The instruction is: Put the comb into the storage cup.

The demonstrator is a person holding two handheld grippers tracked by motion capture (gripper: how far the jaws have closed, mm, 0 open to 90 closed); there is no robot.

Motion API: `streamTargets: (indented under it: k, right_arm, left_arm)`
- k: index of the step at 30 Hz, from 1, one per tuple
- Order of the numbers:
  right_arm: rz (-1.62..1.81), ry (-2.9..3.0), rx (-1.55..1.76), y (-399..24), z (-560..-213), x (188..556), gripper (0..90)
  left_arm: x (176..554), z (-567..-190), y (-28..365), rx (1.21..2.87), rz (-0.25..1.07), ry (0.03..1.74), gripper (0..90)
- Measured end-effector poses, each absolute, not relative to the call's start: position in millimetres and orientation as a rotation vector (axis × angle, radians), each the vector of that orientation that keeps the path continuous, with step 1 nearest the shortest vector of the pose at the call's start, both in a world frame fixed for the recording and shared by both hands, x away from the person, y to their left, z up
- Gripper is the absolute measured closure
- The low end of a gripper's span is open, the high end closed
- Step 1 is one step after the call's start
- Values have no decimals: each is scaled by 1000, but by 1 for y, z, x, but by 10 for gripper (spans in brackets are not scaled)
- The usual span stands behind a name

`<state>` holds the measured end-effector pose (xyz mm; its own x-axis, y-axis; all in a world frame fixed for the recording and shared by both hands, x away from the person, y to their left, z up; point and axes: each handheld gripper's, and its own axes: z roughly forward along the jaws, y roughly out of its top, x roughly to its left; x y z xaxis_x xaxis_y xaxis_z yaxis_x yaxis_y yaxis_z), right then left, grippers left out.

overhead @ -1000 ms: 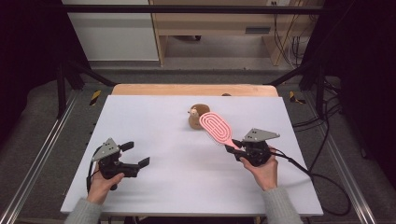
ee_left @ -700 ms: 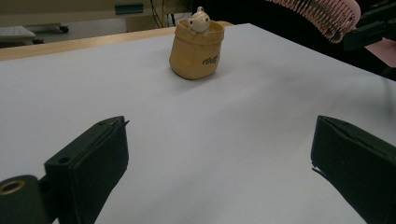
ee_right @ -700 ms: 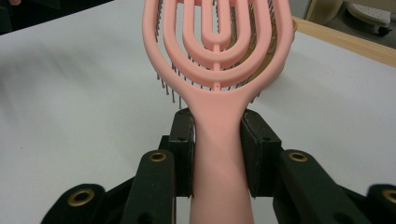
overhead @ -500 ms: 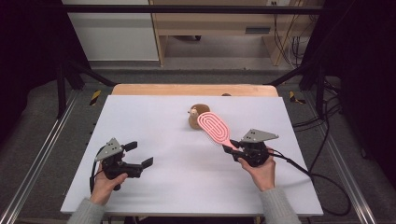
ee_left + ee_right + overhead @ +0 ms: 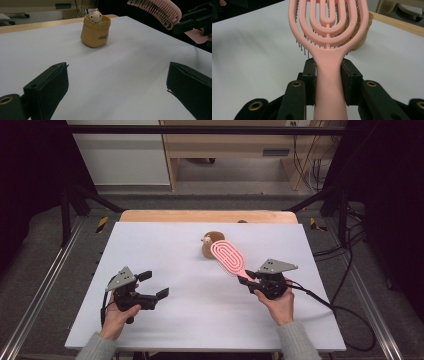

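A pink vented hairbrush (image 5: 229,257) is held above the white table, bristles down, its head reaching toward a small tan pouch with a toy animal in it (image 5: 210,243). My right gripper (image 5: 246,278) is shut on the hairbrush handle (image 5: 329,82), both pads pressed against its neck. The brush head (image 5: 328,22) hides most of the pouch (image 5: 362,37) behind it. My left gripper (image 5: 154,285) sits low at the table's front left, open and holding nothing. Through its wide jaws I see the pouch (image 5: 95,31) upright and the brush (image 5: 156,10) at the upper right.
The white table top (image 5: 165,245) ends at a wooden strip (image 5: 205,216) along its far side. A black cable (image 5: 325,305) trails from my right gripper off the table's right side. Metal frame rails (image 5: 40,285) run along both sides.
My right gripper has shifted slightly left and toward me with the brush. My left gripper has drifted a little toward the front of the table.
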<state>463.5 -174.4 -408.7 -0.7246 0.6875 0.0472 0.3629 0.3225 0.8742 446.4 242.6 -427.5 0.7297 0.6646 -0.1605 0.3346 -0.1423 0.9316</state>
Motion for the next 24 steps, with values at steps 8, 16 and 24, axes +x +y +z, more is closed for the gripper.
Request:
streamTargets:
  k: [8,16,24]
  right_arm:
    - [1370,2251,938,-175,-408,462,684]
    - [1372,2240,944,-176,-408,460,684]
    - [1374,2240,943,-176,-408,457,683]
  left_arm:
    - [448,-422,235,1748,343,778,39]
    - [451,-419,225,1745,323,768,37]
    - [455,-414,209,1747,297,737,34]
